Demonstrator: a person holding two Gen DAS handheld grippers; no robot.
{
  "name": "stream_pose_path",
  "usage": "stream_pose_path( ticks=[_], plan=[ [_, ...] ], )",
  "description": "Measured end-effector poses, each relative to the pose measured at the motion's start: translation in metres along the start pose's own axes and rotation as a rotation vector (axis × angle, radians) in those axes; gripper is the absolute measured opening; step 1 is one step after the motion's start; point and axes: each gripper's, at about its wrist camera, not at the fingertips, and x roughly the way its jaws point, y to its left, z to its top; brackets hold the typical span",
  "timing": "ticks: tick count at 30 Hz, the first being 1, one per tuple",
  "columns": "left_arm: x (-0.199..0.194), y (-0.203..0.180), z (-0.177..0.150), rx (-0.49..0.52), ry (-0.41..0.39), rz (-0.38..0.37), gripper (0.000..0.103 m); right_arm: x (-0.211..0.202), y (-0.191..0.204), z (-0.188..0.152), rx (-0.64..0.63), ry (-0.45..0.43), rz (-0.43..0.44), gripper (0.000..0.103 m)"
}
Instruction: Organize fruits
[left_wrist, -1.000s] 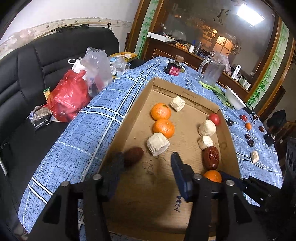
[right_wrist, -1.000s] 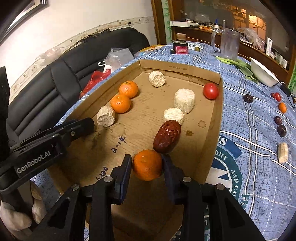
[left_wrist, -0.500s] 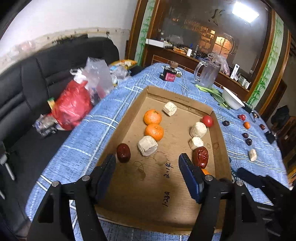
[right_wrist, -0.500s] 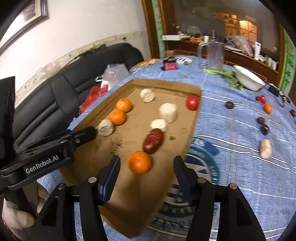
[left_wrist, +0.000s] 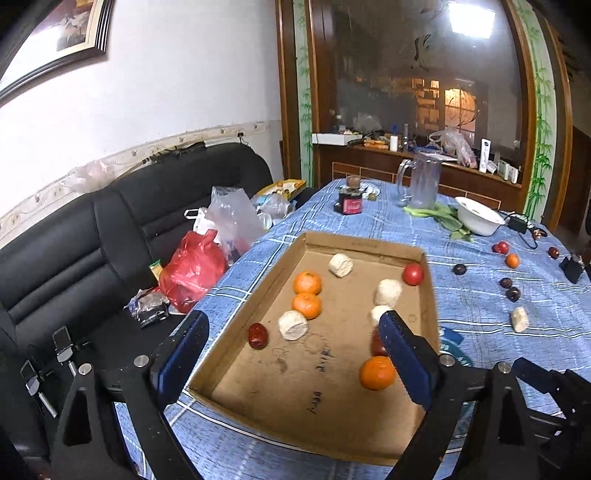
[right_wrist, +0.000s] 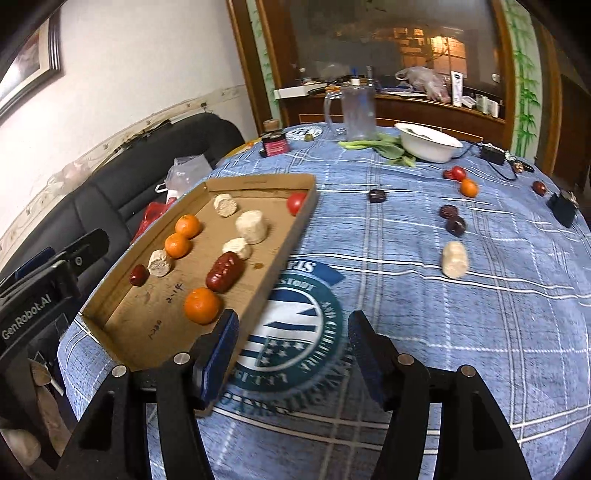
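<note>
Left tool (left_wrist: 293, 354) spread wide over the cardboard tray (left_wrist: 430, 295), jaws opening, nothing between the pads; only bare tray floor with handwritten marks, too smeared to read. Right tool (right_wrist: 290, 354) parted above the blue checked cloth of the counter (right_wrist: 480, 332), jaws opening, empty; left finger overlapping the tray's near corner, contact impossible to judge.

In the tray, seen from the right wrist: one orange (right_wrist: 202, 305) nearest, just beside a large wrinkled red date (right_wrist: 224, 271); whether touching, unclear. Farther in, two more oranges (right_wrist: 178, 245) side by side, a small red date (right_wrist: 139, 275) next to a pale cylindrical chunk (right_wrist: 160, 263), three further pale chunks (right_wrist: 251, 226) of uncertain kind, and a red tomato (right_wrist: 295, 203) in the far corner, partly cut by the tray wall. From the left wrist, the large date mostly hidden behind the right finger, and one pale chunk half covered by its tip.

Loose on the cloth, well apart from the tray: a pale chunk (right_wrist: 455, 259), several dark round fruits (right_wrist: 455, 225) too small and dim to name, a small orange (right_wrist: 469, 187) touching a red fruit. White bowl (right_wrist: 428, 142) beside leafy greens (right_wrist: 384, 147), clear jug (right_wrist: 356, 110) behind, blurred. Printed emblem (right_wrist: 295, 332) partly under the tray and the tool. Black sofa (left_wrist: 74, 251) with a red bag (left_wrist: 192, 269), contents hidden. Left tool body at the right view's edge, cut off.
</note>
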Motion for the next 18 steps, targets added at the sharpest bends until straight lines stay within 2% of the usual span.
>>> stream_pose_path(
  ticks=[2, 9, 18],
  plan=[
    [-0.007, -0.007, -0.001, 0.011, -0.012, -0.001, 0.093, -0.006, -0.006, -0.003, 0.012, -0.009, 0.002, 0.071],
    [-0.019, -0.036, -0.005, 0.075, -0.011, -0.026, 0.093, -0.019, -0.019, -0.01, 0.029, -0.031, 0.005, 0.071],
    [-0.025, -0.043, -0.008, 0.094, -0.012, -0.034, 0.093, -0.022, -0.024, -0.013, 0.043, -0.037, -0.003, 0.074]
  ],
)
